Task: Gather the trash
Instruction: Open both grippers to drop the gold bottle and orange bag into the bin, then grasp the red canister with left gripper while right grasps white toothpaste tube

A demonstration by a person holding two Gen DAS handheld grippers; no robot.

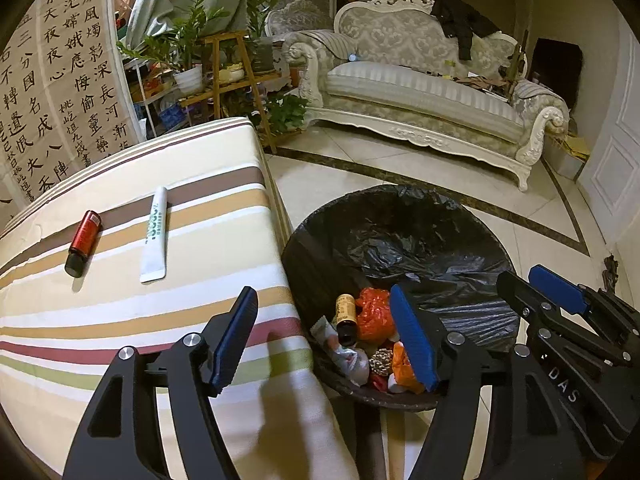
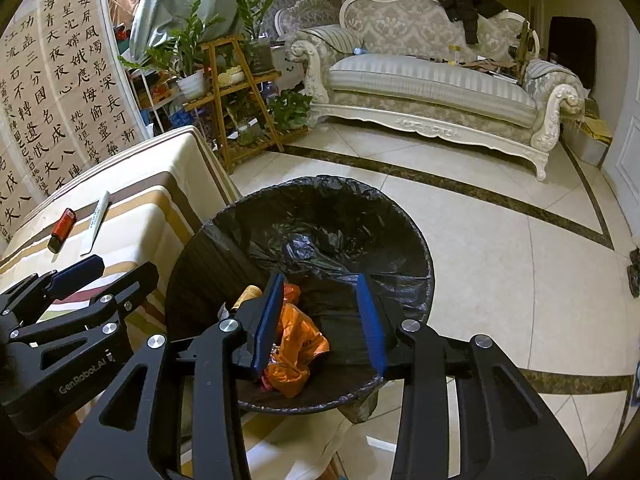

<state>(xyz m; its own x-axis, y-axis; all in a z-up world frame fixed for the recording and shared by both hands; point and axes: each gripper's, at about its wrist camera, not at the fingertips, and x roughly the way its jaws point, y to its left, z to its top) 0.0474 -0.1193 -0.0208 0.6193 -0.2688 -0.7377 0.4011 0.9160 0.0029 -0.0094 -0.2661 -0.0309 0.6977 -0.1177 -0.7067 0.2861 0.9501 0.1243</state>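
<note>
Left gripper and right gripper are held released, empty; red bottle, seemingly round, could be rolled off the striped table if nudged.

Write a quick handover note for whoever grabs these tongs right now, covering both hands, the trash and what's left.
Left tongs: open, empty, over the table edge beside the bin.
Right tongs: open, empty, above the bin.
Trash bin: black liner, already holds an orange bag, a small brown bottle and some wrappers.
Still on the striped table: red bottle and white tube, lying side by side, apart.
Left to do: pick up both and drop them in the bin.
</note>
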